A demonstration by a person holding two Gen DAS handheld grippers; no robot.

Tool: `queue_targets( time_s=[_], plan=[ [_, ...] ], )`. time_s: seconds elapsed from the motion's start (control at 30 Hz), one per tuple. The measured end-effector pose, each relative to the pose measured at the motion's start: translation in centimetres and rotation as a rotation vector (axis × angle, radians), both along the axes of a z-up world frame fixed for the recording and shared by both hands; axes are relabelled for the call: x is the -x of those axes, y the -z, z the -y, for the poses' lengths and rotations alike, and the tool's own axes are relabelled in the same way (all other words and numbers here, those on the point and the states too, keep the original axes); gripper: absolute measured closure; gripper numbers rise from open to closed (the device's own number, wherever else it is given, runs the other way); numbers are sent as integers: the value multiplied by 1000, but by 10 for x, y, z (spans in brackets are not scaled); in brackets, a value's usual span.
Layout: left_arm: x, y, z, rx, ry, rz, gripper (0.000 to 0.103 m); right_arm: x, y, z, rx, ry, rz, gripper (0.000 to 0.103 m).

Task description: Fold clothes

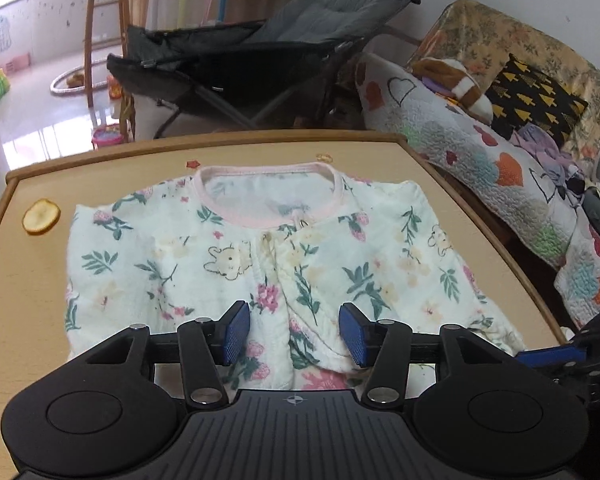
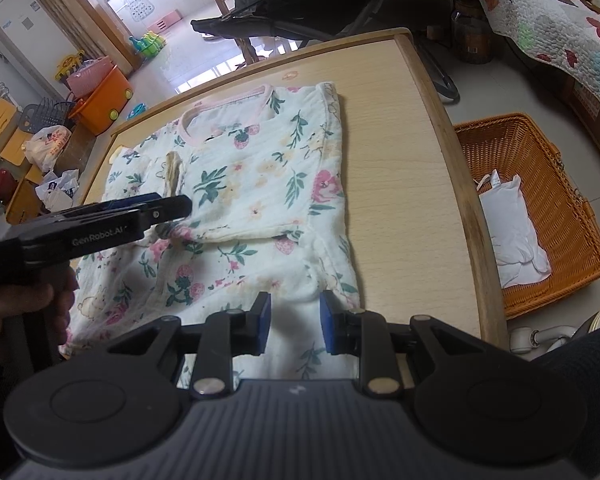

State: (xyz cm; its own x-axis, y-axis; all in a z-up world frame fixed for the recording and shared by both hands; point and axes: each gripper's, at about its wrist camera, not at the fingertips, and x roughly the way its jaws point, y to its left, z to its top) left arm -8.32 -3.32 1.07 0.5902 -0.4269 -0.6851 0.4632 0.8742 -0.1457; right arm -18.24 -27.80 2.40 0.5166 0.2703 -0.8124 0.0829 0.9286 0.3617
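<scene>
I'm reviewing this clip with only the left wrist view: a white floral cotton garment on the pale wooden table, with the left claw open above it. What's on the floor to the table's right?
Observer: An orange woven wicker basket stands on the pale floor, beside the pale wooden table.
Operator: Empty?
Observer: No, a crumpled white cloth lies inside it.
Operator: And the right claw?
Observer: The right claw is over the white floral cotton garment, near its front hem. Its blue pads are apart with cloth between them. I cannot tell whether they pinch it.
</scene>
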Motion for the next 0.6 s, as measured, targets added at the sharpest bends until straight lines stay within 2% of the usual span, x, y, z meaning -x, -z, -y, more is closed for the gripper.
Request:
queue_targets(
  time_s=[0.17,0.27,0.4,0.6],
  plan=[
    [6,-9,-19,35,-60,40,50,1,-6,4,-12,9,26,77],
    [6,-22,-42,61,-123,64,50,0,-17,9,-5,31,91,77],
    [2,-40,-71,66,-208,84,48,-17,-31,13,80,58,166,77],
    [-8,-47,-99,48,-322,59,47,-54,-19,-1,162,59,153,78]
  ],
)
